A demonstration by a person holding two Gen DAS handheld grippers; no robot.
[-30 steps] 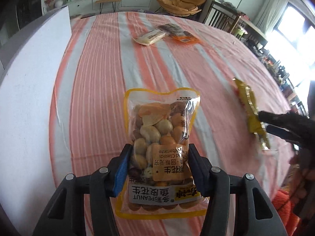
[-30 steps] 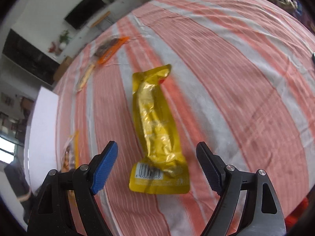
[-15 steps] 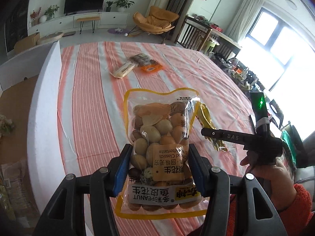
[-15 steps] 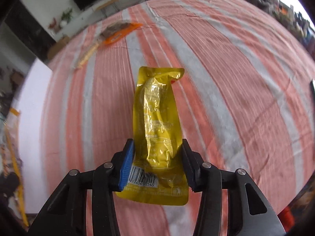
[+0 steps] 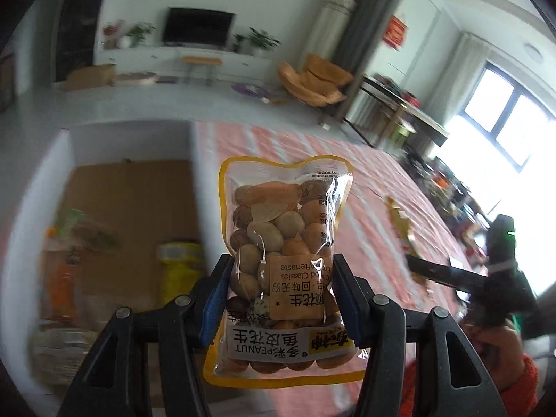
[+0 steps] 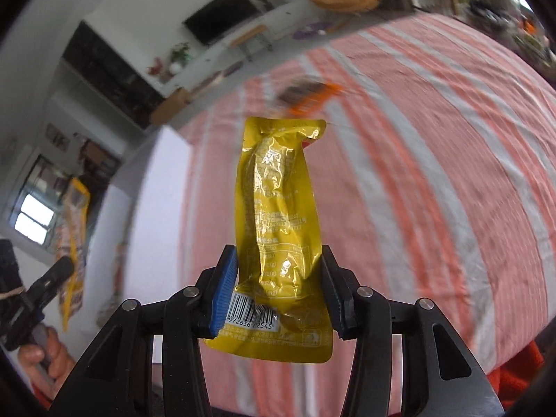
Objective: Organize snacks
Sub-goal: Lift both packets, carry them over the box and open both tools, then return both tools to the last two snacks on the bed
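Left hand-held gripper (image 5: 281, 299) clamped on clear peanut bag (image 5: 285, 243), lifted beside open cardboard box (image 5: 132, 208). Right hand-held gripper (image 6: 279, 292) clamped on yellow foil pouch (image 6: 278, 215), lifted above striped counter (image 6: 434, 173). Orange packet (image 6: 312, 95) lies farther back.

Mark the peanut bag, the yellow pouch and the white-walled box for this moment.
peanut bag (image 5: 283, 243): left wrist view, on the clear window over the nuts.
yellow pouch (image 6: 278, 187): right wrist view, on its crinkled middle.
white-walled box (image 5: 196, 173): left wrist view, on its right-hand wall.
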